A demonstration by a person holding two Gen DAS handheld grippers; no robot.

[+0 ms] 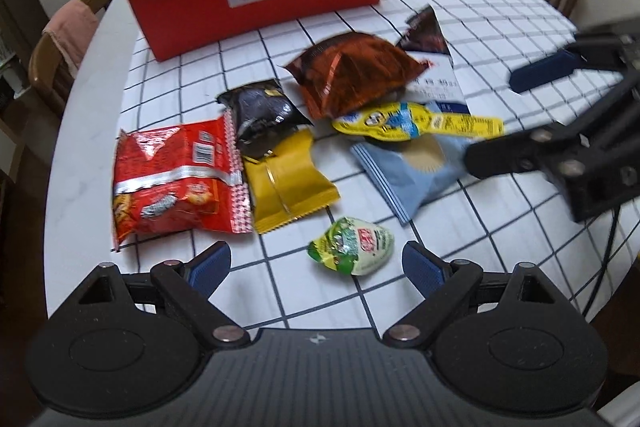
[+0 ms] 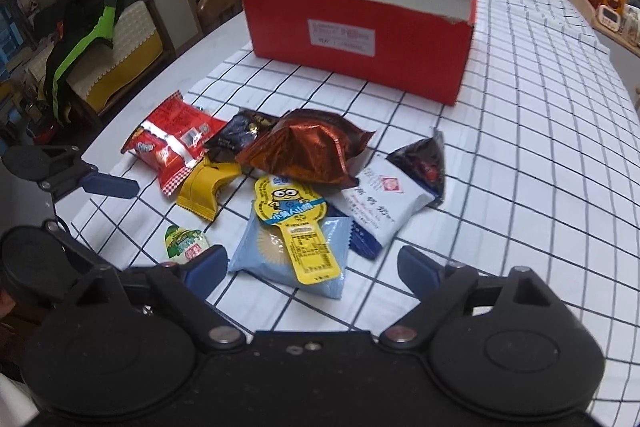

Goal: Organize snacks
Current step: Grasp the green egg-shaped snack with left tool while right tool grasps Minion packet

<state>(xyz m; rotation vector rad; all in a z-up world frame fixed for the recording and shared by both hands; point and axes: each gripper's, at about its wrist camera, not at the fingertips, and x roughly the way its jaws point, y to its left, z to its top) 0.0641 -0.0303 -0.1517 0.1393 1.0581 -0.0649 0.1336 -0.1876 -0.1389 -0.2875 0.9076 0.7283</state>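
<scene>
Nothing looks sorted yet. The open red cardboard box [image 2: 360, 39] stands toward the far edge of the table [image 2: 540, 147]; what shows of its inside is bare. The foil snack packets [image 2: 304, 151] lie heaped mid-table. The left gripper [image 1: 316, 267] and right gripper [image 2: 310, 267] hover, jaws released, holding nothing.

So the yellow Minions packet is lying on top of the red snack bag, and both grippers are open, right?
Not quite. The right wrist view shows the yellow Minions packet lying on the light blue packet, not the red snack bag. Both the left gripper and right gripper are open.
</scene>
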